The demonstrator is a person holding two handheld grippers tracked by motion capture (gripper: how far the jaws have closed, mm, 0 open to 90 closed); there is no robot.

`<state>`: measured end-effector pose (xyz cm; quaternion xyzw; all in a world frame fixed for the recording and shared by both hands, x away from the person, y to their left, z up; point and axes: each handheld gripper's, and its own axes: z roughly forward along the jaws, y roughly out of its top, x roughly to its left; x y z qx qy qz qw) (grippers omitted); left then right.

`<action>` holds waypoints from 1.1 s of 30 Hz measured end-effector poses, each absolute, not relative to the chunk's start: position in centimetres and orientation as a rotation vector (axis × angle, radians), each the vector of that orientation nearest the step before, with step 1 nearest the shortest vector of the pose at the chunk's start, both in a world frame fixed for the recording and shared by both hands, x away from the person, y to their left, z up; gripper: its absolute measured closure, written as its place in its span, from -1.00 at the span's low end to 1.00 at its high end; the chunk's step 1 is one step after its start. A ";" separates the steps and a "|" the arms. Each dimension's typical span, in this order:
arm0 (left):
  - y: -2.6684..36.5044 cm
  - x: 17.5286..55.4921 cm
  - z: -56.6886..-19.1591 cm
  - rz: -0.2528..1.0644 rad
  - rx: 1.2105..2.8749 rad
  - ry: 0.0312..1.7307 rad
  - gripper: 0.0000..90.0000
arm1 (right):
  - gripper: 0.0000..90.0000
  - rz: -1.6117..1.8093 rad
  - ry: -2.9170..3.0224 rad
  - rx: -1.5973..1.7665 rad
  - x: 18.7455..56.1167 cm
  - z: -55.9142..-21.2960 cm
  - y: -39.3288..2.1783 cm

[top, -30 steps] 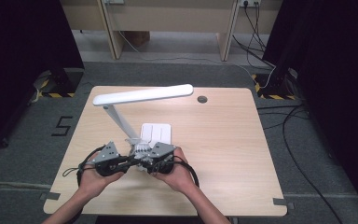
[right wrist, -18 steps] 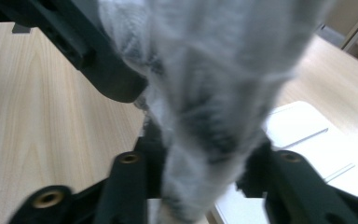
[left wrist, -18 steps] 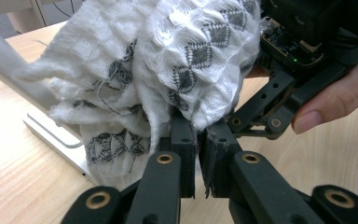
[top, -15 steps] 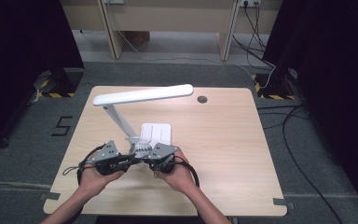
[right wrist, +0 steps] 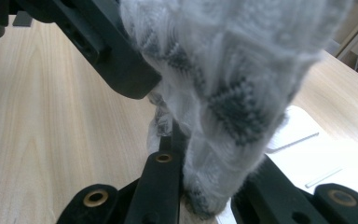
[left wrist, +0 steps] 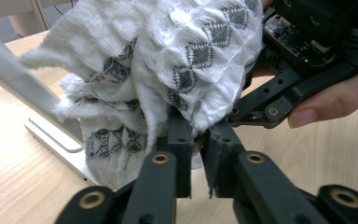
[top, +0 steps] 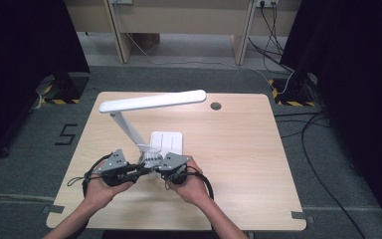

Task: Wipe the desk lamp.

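Observation:
A white knit cloth (top: 150, 159) with grey diamond patterns hangs bunched between my two grippers near the table's front edge. My left gripper (top: 140, 169) pinches a fold of the cloth (left wrist: 191, 56) at its fingertips (left wrist: 198, 136). Its jaws have just been opening a little, and the cloth is still between them. My right gripper (top: 157, 167) faces it from the right. Its jaws (right wrist: 205, 158) have just been closing and now stand shut on the cloth (right wrist: 223, 70). The cloth hides the right gripper's far jaw tip.
A white desk lamp stands just behind the grippers. Its flat base (top: 166, 142) rests on the wooden table (top: 238, 149), and its long head (top: 151, 101) reaches over the back of the table. A cable hole (top: 216, 105) sits at the back.
Both hands stay where they were. The right gripper's jaws have come together on the cloth beside the left gripper.

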<state>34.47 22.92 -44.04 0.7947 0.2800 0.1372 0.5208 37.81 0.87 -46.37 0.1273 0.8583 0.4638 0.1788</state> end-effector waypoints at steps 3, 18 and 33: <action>22.9 34.5 -44.0 0.353 1.897 0.667 0.58 | 0.88 1.305 2.418 0.383 37.9 -46.1 0.7; 24.7 34.1 -42.2 0.464 1.809 0.708 0.23 | 0.88 1.250 2.393 0.464 38.6 -46.0 -0.8; 27.3 35.2 -41.0 0.601 1.685 0.864 0.06 | 0.88 1.229 2.374 0.531 39.2 -45.9 -1.4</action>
